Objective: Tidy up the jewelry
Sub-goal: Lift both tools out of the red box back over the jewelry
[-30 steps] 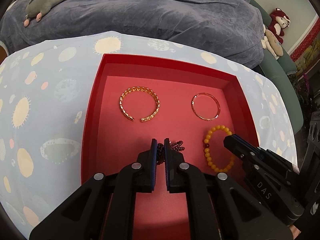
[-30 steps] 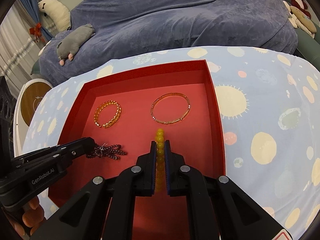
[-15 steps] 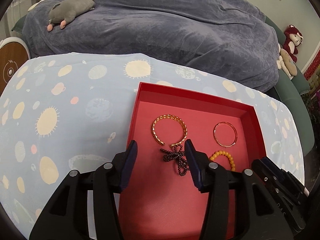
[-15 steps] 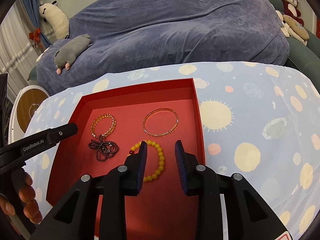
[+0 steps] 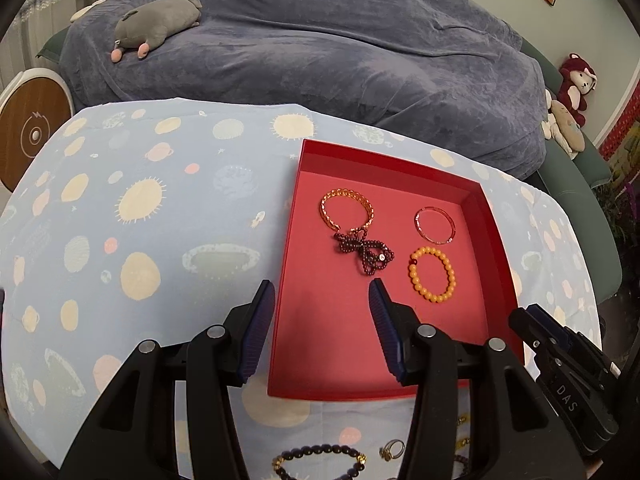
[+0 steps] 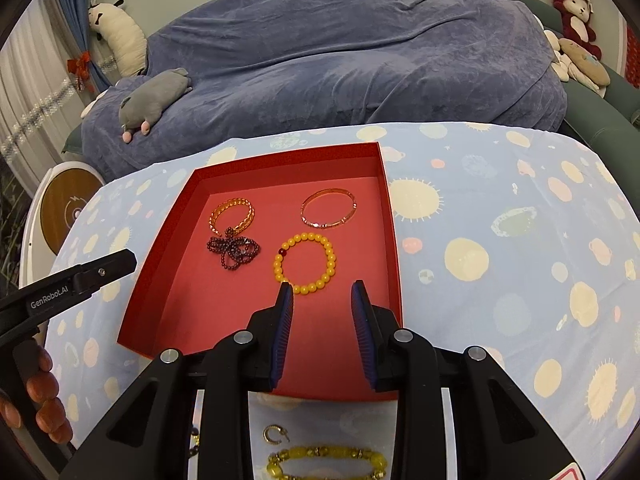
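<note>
A: Left gripper [image 5: 322,294]: jaws apart, nothing between the pads, hanging over the near left edge of the shallow red cardboard tray [image 5: 496,220]. Right gripper [image 6: 322,294]: jaws apart too, narrower, empty, above the near right part of the tray floor.

B: Just beyond the right pads, the yellow round-bead bracelet with one dark red bead [image 6: 306,262], flat near the right wall. Beyond the left pads, the dark garnet bead strand [image 5: 364,252], bunched in loops, touching the open gold link bangle [image 5: 346,212] toward the far left corner. Thin rose-gold bangle [image 6: 329,208] toward the far right corner, apart from the rest.

A: Outside the tray, on the near edge of the pale blue planet-print tablecloth [image 6: 500,220]: a black bead bracelet [image 5: 320,460], a small gold ring [image 5: 392,450], a gold hoop earring [image 6: 274,434], a chunky yellow stone bracelet [image 6: 328,462]. Probably next in line.

B: Risks: tiny ring or earring slipping out of blunt pads. Cloth pinched along with a piece and dragged, shifting the tray. Garnet strand snagging the gold link bangle if nudged.
</note>
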